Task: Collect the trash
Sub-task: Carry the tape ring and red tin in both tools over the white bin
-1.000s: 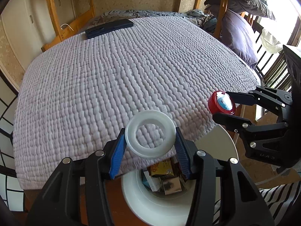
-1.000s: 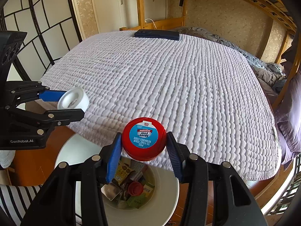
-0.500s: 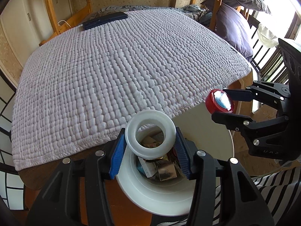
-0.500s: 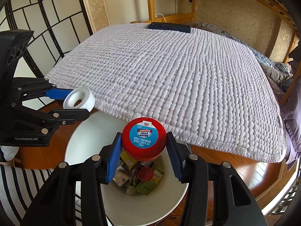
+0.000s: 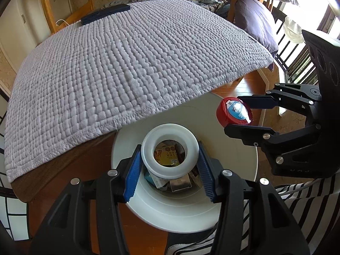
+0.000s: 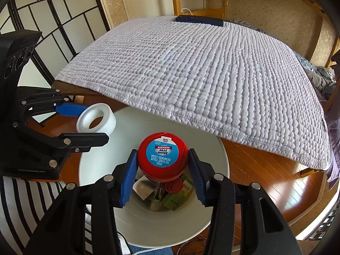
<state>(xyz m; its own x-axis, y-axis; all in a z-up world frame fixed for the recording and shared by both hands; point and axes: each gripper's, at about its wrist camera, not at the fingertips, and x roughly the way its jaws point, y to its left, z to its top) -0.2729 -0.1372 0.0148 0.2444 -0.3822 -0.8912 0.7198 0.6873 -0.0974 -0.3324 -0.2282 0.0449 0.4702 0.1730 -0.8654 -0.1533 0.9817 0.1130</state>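
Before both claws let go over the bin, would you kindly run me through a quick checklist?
1. Left claw shut on the white ring: ok.
2. Right claw shut on the red lid: ok.
3. Ring over the white bin opening: ok.
4. Red lid over the bin: ok.
5. The two claws apart from each other: ok.
6. Room left in the bin above the trash: ok.
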